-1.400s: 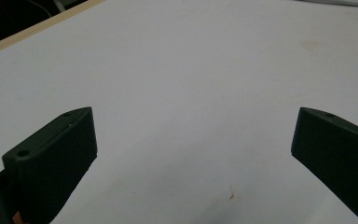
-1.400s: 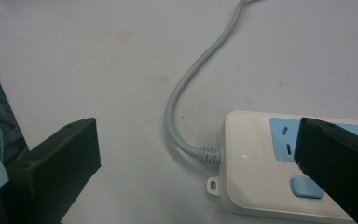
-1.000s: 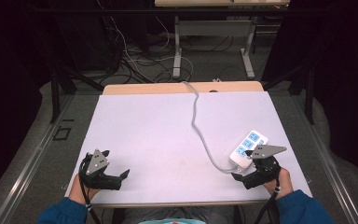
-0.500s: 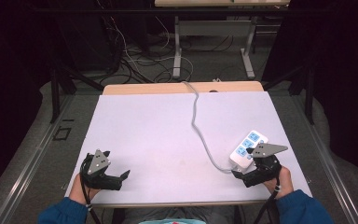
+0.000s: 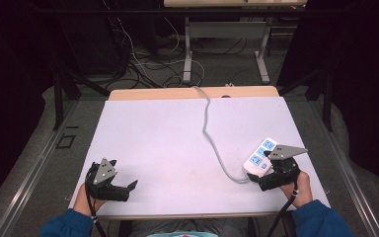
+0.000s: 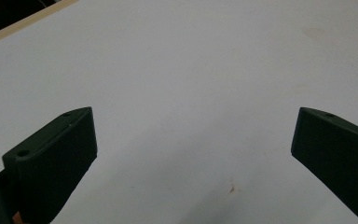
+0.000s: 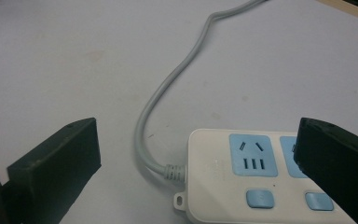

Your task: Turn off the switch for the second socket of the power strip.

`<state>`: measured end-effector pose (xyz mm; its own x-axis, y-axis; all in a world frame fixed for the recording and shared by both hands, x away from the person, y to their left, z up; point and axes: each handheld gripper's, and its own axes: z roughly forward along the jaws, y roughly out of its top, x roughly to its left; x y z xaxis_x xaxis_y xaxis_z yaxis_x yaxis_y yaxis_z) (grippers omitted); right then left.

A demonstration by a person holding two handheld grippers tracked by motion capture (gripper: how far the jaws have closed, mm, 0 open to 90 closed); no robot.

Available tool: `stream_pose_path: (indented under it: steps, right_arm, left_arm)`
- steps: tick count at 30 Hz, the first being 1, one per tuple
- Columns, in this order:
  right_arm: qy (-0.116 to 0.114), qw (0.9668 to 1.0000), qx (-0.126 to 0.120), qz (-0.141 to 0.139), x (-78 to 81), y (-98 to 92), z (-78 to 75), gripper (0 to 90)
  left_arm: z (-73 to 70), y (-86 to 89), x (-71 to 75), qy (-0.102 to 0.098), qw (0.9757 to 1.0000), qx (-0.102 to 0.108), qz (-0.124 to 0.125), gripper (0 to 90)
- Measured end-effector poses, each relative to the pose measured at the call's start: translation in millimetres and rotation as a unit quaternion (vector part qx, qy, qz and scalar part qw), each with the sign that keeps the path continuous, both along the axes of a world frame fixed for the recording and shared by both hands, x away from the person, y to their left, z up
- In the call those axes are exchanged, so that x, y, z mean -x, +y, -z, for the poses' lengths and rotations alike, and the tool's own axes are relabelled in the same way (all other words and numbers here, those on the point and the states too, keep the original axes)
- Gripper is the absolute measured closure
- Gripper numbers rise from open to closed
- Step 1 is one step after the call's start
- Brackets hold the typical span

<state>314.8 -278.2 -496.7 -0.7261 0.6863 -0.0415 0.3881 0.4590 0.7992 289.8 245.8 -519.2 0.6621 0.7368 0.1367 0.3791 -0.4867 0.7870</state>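
Note:
A white power strip (image 5: 258,157) with blue sockets lies at the right of the white table (image 5: 177,138). Its grey cable (image 5: 208,123) runs off over the far edge. My right gripper (image 5: 261,173) sits at the strip's near end, open. In the right gripper view, my right gripper (image 7: 198,128) has its jaws wide apart; the power strip (image 7: 233,182) lies flat between them, close to the right jaw, and the cable (image 7: 158,107) curves away. My left gripper (image 5: 128,190) rests near the front left corner. In the left gripper view, my left gripper (image 6: 193,121) is open over bare table.
A tan strip (image 5: 177,93) borders the table's far edge. Beyond it, on the dark floor, stand metal table legs (image 5: 187,54) among loose cables (image 5: 143,59). A blue-sleeved hand (image 5: 86,202) holds each gripper at the table's front edge.

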Motion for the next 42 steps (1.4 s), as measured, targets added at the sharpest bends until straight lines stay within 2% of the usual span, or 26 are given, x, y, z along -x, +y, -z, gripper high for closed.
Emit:
stream_pose_path:
  steps: [14,16,20,42]
  right_arm:
    - [0.004,0.9995,-0.007,0.03,-15.6,-10.5,-4.5,0.0]
    - [0.0,0.9994,-0.006,0.033,-18.7,-12.3,-5.0,0.0]
    - [0.007,0.9991,-0.008,0.041,-23.2,-14.7,-6.1,0.0]
    - [0.023,0.9979,-0.01,0.06,-41.0,-21.4,-6.0,0.0]
  left_arm:
    - [-0.1,0.2,0.0,0.0,1.0,-0.001,-0.001,0.3]
    - [-0.1,0.2,0.0,0.0,1.0,-0.001,-0.001,0.3]
    - [-0.2,0.5,-0.5,-0.003,1.0,-0.004,0.0,0.3]
    - [-0.2,0.5,-0.6,-0.003,1.0,-0.005,0.001,0.2]
